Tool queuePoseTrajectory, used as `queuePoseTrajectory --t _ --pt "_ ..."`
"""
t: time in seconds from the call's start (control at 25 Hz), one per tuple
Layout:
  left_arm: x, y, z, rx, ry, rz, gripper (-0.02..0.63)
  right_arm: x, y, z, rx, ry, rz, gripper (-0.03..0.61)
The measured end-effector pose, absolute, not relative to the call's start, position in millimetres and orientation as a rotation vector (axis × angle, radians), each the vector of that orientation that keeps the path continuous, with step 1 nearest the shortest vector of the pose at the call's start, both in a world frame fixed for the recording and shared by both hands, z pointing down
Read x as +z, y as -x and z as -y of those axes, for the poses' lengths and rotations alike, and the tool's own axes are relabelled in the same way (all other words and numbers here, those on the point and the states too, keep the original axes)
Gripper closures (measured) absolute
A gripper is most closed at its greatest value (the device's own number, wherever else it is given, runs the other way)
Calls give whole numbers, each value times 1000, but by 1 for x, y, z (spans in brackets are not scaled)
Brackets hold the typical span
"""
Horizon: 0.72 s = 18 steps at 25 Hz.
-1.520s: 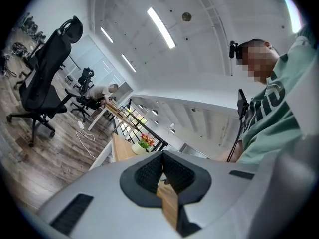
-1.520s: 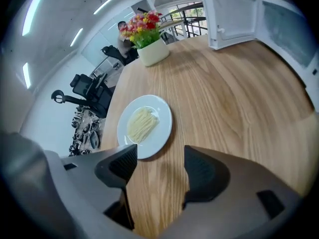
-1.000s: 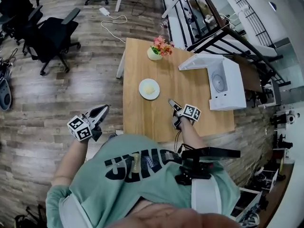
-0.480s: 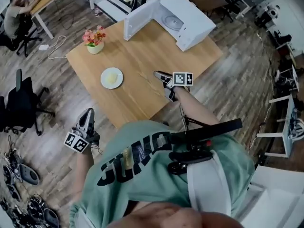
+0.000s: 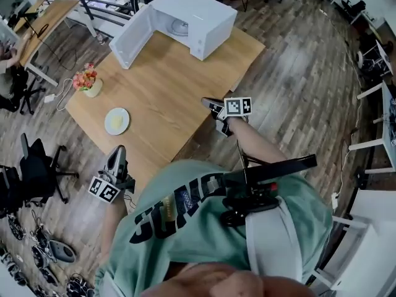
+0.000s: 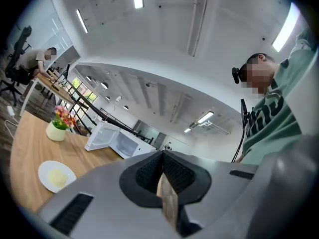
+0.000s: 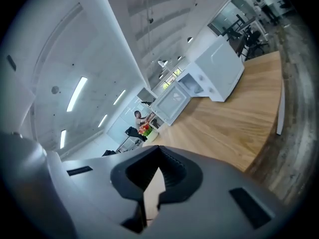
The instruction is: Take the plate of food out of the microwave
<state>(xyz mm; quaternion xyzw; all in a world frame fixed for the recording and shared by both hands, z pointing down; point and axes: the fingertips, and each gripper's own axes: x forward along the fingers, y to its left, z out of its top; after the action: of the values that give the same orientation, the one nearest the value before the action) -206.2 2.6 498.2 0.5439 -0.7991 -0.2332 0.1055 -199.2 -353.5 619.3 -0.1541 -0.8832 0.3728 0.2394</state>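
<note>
A white plate (image 5: 117, 120) with a pale yellow piece of food lies on the wooden table (image 5: 167, 85), out of the microwave. It also shows in the left gripper view as the plate (image 6: 56, 176). The white microwave (image 5: 195, 17) stands at the table's far end with its door (image 5: 131, 37) swung open and only the turntable inside. My left gripper (image 5: 117, 150) hangs off the table's near left edge, jaws shut and empty. At the near right edge my right gripper (image 5: 210, 105) is shut with nothing between its pads.
A vase of pink flowers (image 5: 88, 81) stands at the table's left side, beyond the plate. Black office chairs (image 5: 37, 172) and wood floor surround the table. Another desk with a seated person (image 5: 9, 60) is at far left.
The head view has swung round, so the table and microwave now lie up and left. The right gripper's jaws have closed from spread to shut. The plate stays on the table.
</note>
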Motion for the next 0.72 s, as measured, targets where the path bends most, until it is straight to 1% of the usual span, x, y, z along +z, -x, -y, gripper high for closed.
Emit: queuePoseTrajectory --t 0.24,0.48,0.72 --pt "505 149 120 -735 -1648 2245 609 616 117 459 1049 430 2459 571" --pt "500 91 241 -617 -1822 2039 609 638 18 543 1182 297 2482 571" --pt "489 64 273 -535 -1947 1921 609 653 -46 562 1325 151 2503 571"
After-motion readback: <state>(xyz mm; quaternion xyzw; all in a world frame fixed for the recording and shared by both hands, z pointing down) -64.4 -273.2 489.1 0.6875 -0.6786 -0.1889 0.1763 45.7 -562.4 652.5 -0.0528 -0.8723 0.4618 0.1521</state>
